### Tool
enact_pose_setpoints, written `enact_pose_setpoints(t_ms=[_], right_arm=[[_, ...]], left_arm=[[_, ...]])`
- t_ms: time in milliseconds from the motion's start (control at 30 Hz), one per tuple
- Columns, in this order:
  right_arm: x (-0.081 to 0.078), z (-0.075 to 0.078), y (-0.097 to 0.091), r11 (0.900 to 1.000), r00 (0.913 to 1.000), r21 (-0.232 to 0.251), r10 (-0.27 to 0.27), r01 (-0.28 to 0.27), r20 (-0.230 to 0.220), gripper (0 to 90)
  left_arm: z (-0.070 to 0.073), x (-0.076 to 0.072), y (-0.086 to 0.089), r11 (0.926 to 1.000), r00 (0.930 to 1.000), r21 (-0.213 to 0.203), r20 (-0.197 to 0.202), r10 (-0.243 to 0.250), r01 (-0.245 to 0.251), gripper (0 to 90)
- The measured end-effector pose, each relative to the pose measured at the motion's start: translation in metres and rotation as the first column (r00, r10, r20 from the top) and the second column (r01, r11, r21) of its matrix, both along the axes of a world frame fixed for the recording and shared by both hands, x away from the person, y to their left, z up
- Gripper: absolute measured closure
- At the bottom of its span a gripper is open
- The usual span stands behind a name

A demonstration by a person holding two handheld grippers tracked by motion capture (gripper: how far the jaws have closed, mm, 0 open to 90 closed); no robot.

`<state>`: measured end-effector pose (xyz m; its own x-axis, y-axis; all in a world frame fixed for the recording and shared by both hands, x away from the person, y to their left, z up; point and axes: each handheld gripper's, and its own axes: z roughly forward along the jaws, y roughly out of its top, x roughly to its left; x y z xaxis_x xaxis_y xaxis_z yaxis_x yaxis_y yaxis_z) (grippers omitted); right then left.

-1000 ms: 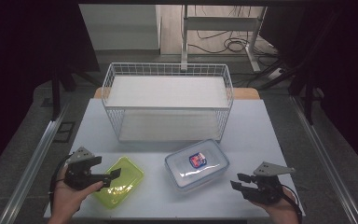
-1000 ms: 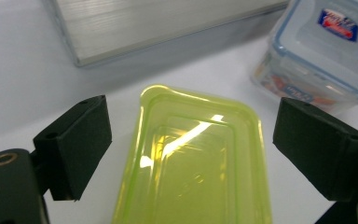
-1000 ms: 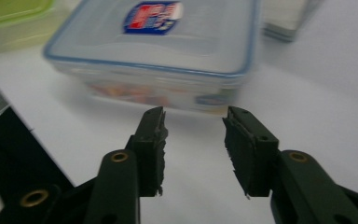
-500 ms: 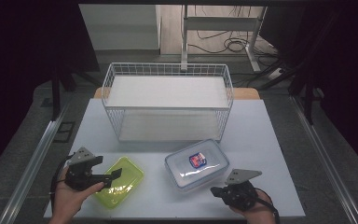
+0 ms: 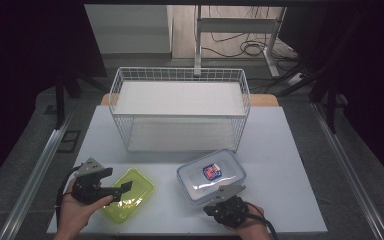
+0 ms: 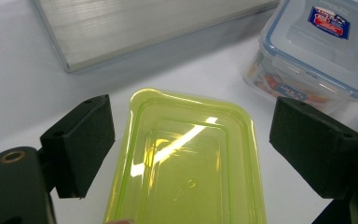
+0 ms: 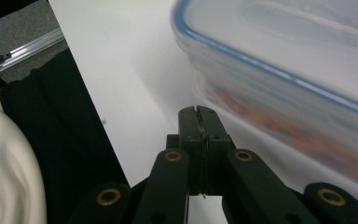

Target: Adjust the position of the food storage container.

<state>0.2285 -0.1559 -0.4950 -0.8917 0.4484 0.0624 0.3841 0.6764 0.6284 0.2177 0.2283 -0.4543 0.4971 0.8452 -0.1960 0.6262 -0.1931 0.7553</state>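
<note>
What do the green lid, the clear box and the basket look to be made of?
Green lid: translucent glossy plastic, by the look; a bright glare streak and the table showing through.
Clear box: likely see-through rigid plastic with a blue seal rim; contents show through its wall.
Basket: thin white wire mesh, probably coated metal.
</note>
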Motion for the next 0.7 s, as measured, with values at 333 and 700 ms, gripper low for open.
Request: enact_pose_setpoints(t_ms=[333, 700], right_arm=[[0.003, -0.003, 0.012, 0.9993, 0.999, 0.01, -0.036, 0.035, 0.028, 88.8], [0.009, -0.008, 0.032, 0.9969, 0.996, 0.029, -0.074, 0.073, 0.05, 88.8]], left_arm=[[-0.002, 0.001, 0.0, 1.0, 1.0, -0.001, -0.006, 0.0, 0.0, 13.6], [-0.002, 0.002, 0.001, 0.9999, 0.9999, -0.009, -0.014, 0.006, -0.006, 13.6]])
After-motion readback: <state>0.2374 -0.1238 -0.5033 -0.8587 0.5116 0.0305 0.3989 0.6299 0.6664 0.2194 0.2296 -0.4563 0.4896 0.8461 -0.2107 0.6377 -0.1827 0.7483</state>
